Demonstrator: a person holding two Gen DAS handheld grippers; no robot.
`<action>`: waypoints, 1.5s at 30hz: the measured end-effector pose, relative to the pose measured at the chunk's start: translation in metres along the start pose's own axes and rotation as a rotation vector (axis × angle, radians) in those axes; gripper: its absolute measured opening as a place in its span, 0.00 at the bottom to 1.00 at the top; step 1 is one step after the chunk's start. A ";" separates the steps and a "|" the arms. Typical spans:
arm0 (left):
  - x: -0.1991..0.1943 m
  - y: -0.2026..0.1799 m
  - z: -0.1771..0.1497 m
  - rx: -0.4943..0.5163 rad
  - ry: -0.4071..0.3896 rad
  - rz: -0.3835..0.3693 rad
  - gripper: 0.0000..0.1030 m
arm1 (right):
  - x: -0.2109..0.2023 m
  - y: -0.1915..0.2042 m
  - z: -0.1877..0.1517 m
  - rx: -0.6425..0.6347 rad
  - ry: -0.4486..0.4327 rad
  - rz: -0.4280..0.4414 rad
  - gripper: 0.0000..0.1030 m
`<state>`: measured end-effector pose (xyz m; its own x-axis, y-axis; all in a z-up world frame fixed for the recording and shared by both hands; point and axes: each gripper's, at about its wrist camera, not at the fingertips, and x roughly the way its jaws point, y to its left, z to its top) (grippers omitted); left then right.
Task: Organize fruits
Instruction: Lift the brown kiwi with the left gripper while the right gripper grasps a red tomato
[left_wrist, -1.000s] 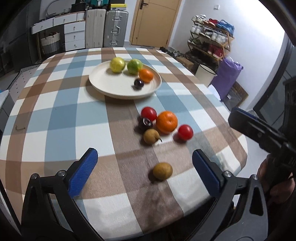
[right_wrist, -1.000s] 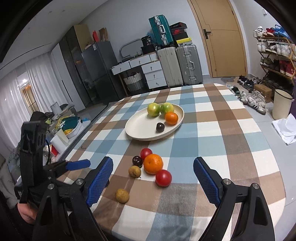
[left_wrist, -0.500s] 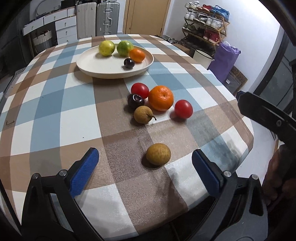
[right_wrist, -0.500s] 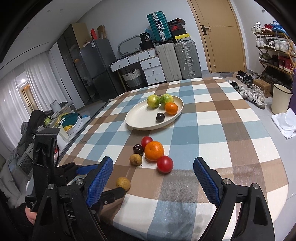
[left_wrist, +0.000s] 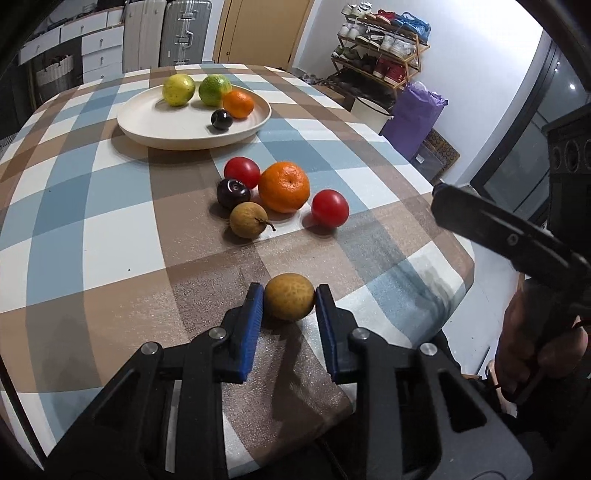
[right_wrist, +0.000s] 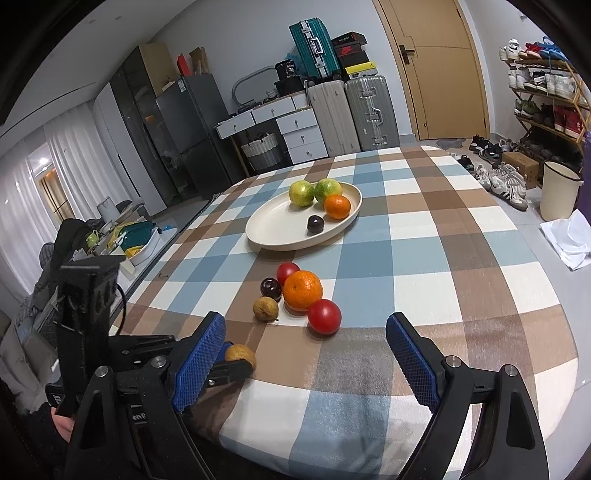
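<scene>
We have our left gripper (left_wrist: 289, 301) closed around a small round tan-brown fruit (left_wrist: 289, 301) near the close edge of the table, its blue ribbed pads (left_wrist: 254, 321) pressing on both sides of it. The fruit sits low on the blue, brown and white checked tablecloth (left_wrist: 92, 221); we cannot tell whether it is lifted clear of the cloth.

Our right gripper (right_wrist: 306, 354) hangs wide apart over the near part of the table, with nothing between its blue pads (right_wrist: 201, 354).

Further in lies a loose cluster: a large orange (left_wrist: 283, 187), a red round fruit (left_wrist: 330, 208) just to its right, another red one (left_wrist: 242, 172) behind, a dark purple plum (left_wrist: 233, 193) and a brown stemmed fruit (left_wrist: 248, 220) touching or nearly touching each other.

Beyond them stands the cream oval plate (left_wrist: 155, 122), holding a yellow-green citrus (left_wrist: 178, 89), a green citrus (left_wrist: 215, 89), a small orange mandarin (left_wrist: 238, 104) and a small dark plum (left_wrist: 221, 119).
</scene>
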<state>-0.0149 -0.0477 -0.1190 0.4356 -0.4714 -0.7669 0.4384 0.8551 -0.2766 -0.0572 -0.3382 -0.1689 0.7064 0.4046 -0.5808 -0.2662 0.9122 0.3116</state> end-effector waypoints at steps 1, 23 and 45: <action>-0.002 0.000 0.000 -0.002 -0.005 0.002 0.25 | 0.000 -0.001 -0.001 0.004 0.001 0.003 0.88; -0.044 0.011 0.004 -0.033 -0.103 0.021 0.25 | 0.017 -0.011 -0.005 0.027 0.054 -0.002 0.88; -0.054 0.017 0.004 -0.053 -0.122 0.033 0.25 | 0.062 -0.019 -0.004 -0.005 0.141 0.025 0.69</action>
<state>-0.0276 -0.0092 -0.0801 0.5434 -0.4625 -0.7006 0.3814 0.8795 -0.2848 -0.0104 -0.3303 -0.2138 0.6006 0.4318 -0.6729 -0.2856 0.9020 0.3239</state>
